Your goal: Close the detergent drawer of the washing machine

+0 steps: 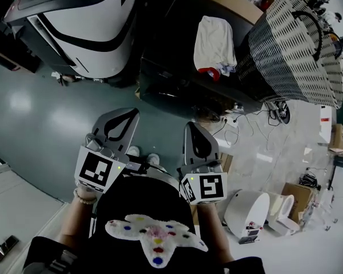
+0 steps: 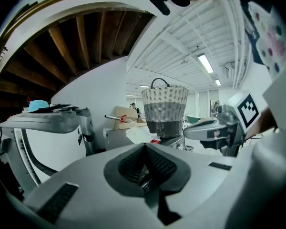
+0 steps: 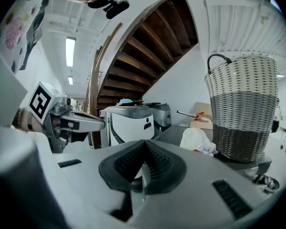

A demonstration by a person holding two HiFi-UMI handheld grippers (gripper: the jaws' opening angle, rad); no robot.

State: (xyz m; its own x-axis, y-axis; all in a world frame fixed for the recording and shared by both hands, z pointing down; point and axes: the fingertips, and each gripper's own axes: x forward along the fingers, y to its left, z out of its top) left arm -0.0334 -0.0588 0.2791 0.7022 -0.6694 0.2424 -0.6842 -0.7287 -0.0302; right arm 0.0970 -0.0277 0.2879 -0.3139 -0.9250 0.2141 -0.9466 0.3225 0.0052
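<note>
Both grippers are held side by side in front of the person, level and above the floor. My left gripper [image 1: 127, 114] [image 2: 145, 145] is shut with nothing between its jaws. My right gripper [image 1: 192, 125] [image 3: 144, 141] is also shut and empty. Each shows in the other's view: the right gripper [image 2: 207, 128] at the right edge, the left gripper [image 3: 83, 123] at the left. Ahead stands a dark-topped machine [image 1: 174, 67] [image 3: 174, 133]. No detergent drawer can be made out in any view.
A tall wicker basket [image 1: 291, 44] [image 3: 243, 113] and a white cloth [image 1: 214, 39] [image 3: 196, 140] sit on the dark top, a cardboard box [image 1: 234, 1] behind them. A white-and-black machine [image 1: 86, 21] [image 3: 128, 123] stands left. Cables [image 1: 274, 113] and a round white appliance [image 1: 246, 210] lie at the right.
</note>
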